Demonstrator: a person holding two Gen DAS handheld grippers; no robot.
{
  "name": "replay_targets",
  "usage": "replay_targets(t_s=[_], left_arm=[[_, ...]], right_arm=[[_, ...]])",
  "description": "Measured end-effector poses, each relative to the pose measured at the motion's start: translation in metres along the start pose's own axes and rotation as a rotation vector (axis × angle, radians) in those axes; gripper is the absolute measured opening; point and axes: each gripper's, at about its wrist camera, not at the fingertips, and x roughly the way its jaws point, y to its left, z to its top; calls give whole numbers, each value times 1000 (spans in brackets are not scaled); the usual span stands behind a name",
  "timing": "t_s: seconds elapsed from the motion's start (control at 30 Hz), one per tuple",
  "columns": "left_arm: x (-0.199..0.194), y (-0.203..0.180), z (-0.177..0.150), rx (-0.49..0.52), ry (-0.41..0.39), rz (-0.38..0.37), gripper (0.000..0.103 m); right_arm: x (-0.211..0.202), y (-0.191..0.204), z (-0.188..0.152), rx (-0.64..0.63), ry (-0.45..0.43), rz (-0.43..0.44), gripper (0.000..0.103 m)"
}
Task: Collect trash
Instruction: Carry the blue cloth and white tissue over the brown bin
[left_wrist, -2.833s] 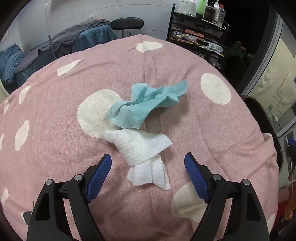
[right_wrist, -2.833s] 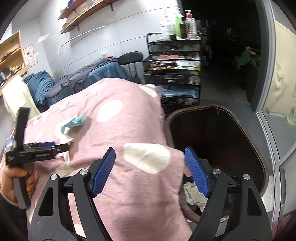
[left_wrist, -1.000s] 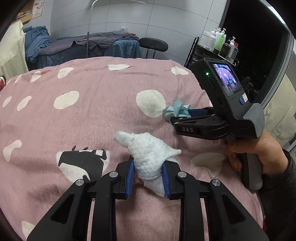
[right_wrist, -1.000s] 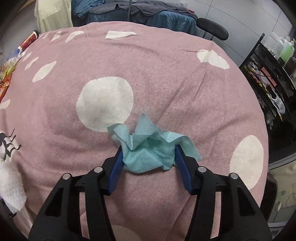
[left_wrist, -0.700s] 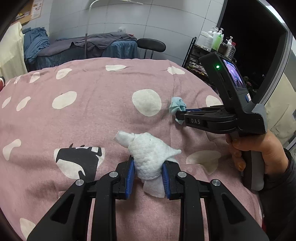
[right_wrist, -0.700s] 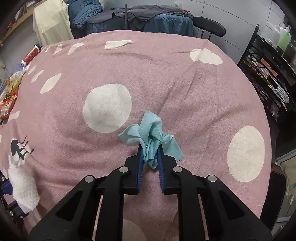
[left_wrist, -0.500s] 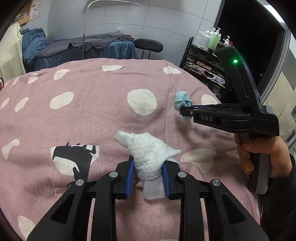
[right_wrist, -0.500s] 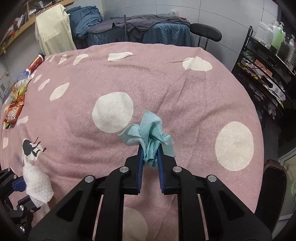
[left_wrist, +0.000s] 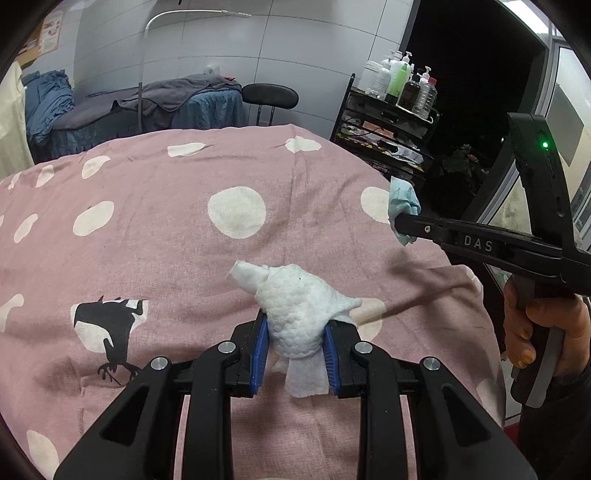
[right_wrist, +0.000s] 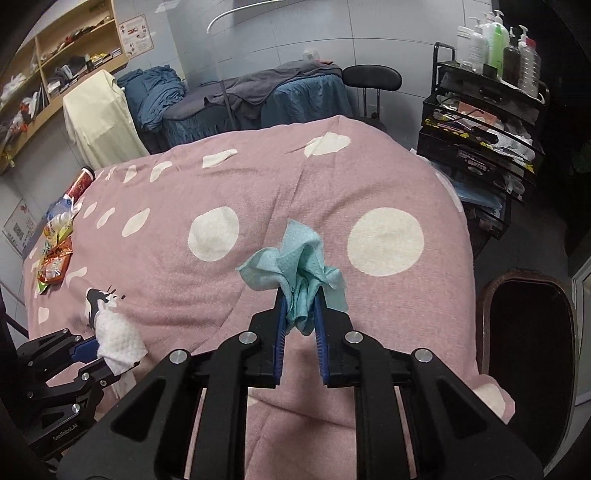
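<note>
Already both pieces of paper trash are picked up and neither is binned yet, so the task looks roughly midway for these two: the left hand-held gripper (left_wrist: 295, 350) is clenched on the white tissue (left_wrist: 295, 314), which hangs between its blue pads above the near part of the bed (left_wrist: 184, 229), and the right hand-held gripper (right_wrist: 299, 317) is clamped on the crumpled teal tissue (right_wrist: 295, 269), held above the bed toward its right edge. What is left, I judge, is carrying both to the dark bin (right_wrist: 528, 354) that stands on the floor just beside the bed's right edge, and letting go over its opening; nothing stands between the right hand-held gripper and that bin, though the left one has farther to go across the bed and the right tool sits in its path. Further work seems to remain along the bed's left edge, where snack wrappers (right_wrist: 55, 262) and a red can (right_wrist: 79, 182) lie. Beyond the bed's far edge stand a black stool (right_wrist: 371, 79), a second bed heaped with grey and blue linen (right_wrist: 240, 92), and to the far right a wire rack (right_wrist: 484, 136) carrying bottles, none of them obstructing the route.
</note>
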Motion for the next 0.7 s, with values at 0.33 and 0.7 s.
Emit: replay_targets(t_s=[0.33, 0.7], left_arm=[[2, -39, 8, 76, -21, -63, 26], [10, -85, 13, 197, -40, -142, 26]], right_arm=[[-35, -24, -22, 43, -63, -54, 15], [-70, -77, -44, 155, -137, -151, 15]])
